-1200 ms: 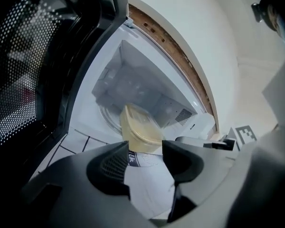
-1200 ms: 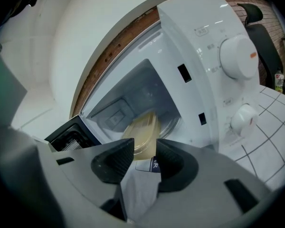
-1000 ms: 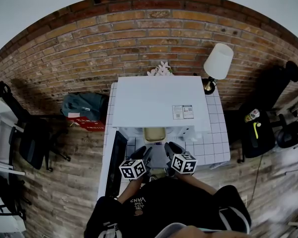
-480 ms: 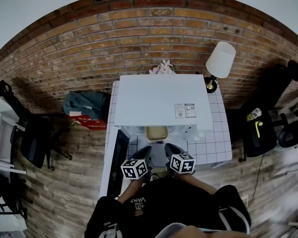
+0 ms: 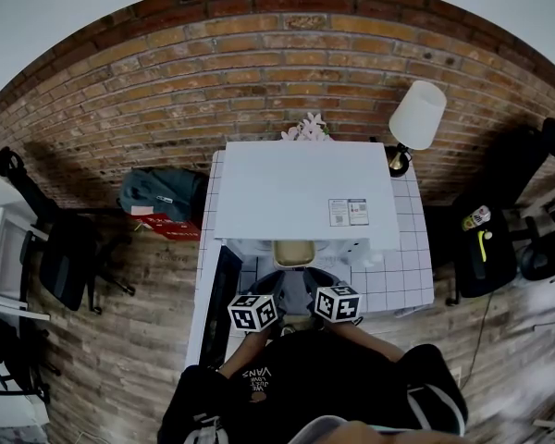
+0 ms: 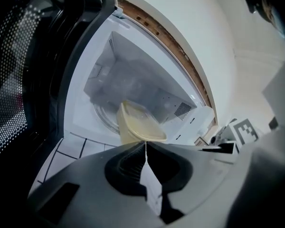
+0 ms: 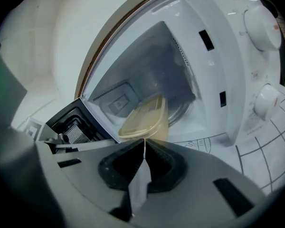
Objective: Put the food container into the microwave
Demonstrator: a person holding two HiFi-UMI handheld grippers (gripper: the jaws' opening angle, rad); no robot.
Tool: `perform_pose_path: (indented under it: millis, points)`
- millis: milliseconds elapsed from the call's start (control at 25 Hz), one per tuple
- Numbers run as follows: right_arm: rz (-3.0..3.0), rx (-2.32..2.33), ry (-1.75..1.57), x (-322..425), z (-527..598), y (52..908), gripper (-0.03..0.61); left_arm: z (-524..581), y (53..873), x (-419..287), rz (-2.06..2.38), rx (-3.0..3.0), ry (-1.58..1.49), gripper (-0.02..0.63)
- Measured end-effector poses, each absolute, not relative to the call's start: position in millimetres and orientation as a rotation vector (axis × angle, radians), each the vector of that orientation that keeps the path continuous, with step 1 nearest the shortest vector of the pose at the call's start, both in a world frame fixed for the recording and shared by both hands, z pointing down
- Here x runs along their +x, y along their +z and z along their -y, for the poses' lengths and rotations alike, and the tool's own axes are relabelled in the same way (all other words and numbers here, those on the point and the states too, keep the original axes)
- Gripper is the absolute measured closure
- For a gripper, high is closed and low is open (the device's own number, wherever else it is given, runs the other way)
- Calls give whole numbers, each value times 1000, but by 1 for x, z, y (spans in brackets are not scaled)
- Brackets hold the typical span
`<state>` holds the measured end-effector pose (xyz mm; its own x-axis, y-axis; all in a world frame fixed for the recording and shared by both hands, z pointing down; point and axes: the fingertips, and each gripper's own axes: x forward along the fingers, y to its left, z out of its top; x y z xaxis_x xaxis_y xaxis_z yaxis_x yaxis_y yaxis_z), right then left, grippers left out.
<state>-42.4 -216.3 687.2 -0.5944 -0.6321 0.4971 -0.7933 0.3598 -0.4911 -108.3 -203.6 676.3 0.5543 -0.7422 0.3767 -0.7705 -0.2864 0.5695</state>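
A pale yellow food container (image 5: 293,252) sits in the mouth of the white microwave (image 5: 301,192), whose dark door (image 5: 220,294) hangs open to the left. My left gripper (image 5: 278,282) and right gripper (image 5: 314,279) point at its near edge, side by side. In the left gripper view the left gripper (image 6: 146,144) is shut, its jaws just closed with nothing between them, and its tip is at the container's (image 6: 135,125) rim. The right gripper (image 7: 144,141) is shut too, its tip right below the container (image 7: 143,119). Whether the tips touch it is unclear.
The microwave stands on a white tiled counter (image 5: 403,276) against a brick wall. Two control knobs (image 7: 262,26) are on its right front. A lamp (image 5: 416,117) stands at the back right, a bag (image 5: 157,197) on the floor at the left.
Both grippers' jaws have gone from open to shut and have drawn together in front of the container. The container has stayed in the microwave's mouth.
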Motion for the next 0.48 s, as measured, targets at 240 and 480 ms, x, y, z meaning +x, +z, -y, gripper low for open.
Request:
perform_pose_path:
  millis: [240,480]
  points:
    - [2399,1279,1055,-42,228,687,566,214,677,-107,1215,2055,59,597]
    - [2411,1279,1057,-41,240,686,566,225,679,-106,1216,2050,63,597]
